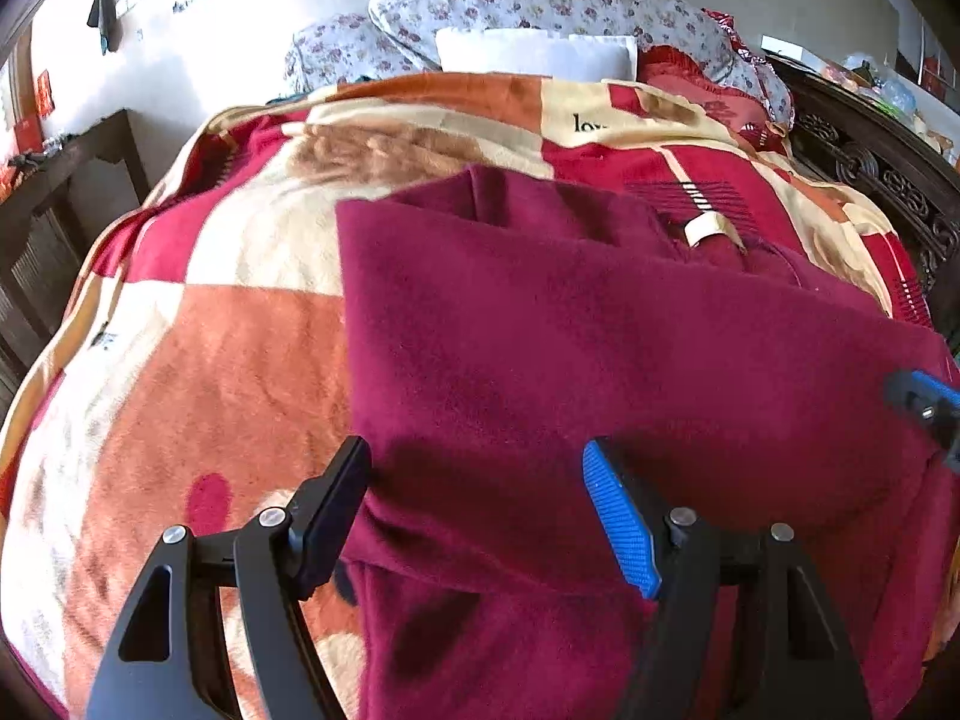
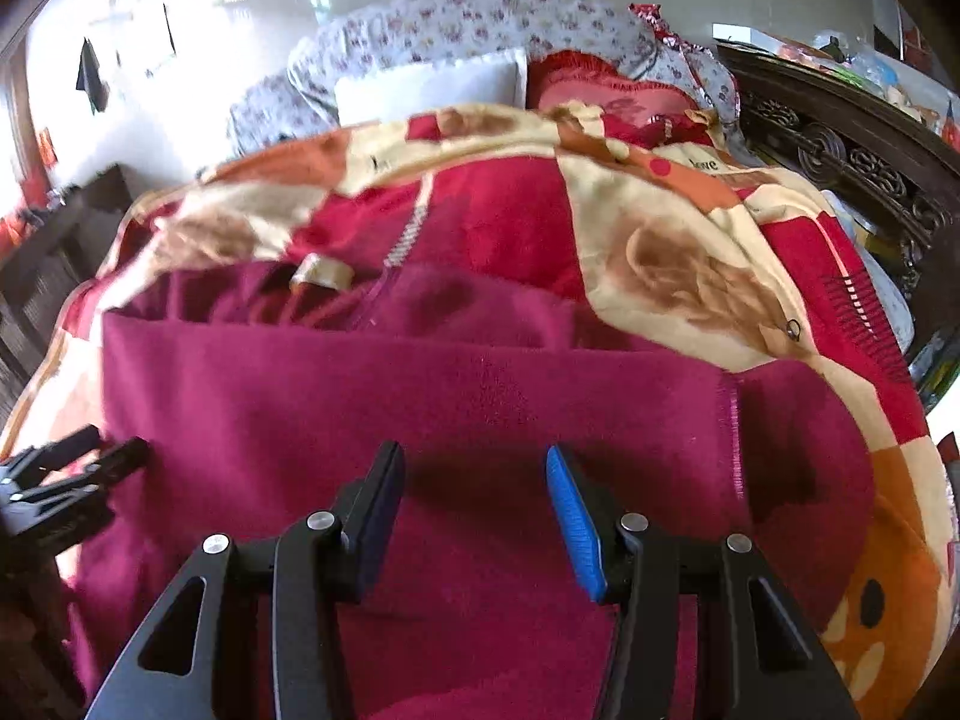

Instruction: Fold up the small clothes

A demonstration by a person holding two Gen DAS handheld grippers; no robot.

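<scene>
A maroon fleece garment [image 1: 570,330] [image 2: 420,384] lies folded on the bed, with its collar and a cream label [image 1: 705,228] [image 2: 321,276] at the far side. My left gripper [image 1: 477,450] hovers open over the garment's left edge, with the black finger at the edge and the blue pad over the cloth. It grips nothing. My right gripper [image 2: 474,453] stands open above the garment's right half, and nothing is pinched between its pads. Each gripper shows in the other's view: the right gripper [image 1: 927,408] at the right edge, the left gripper [image 2: 72,468] at the left edge.
A red, orange and cream patterned blanket [image 1: 210,360] [image 2: 690,252] covers the bed. Floral pillows [image 1: 540,0] and a white pillow [image 1: 534,51] sit at the far end. A dark carved wooden frame [image 1: 870,168] runs along the right, and dark wooden furniture [image 1: 60,210] stands at the left.
</scene>
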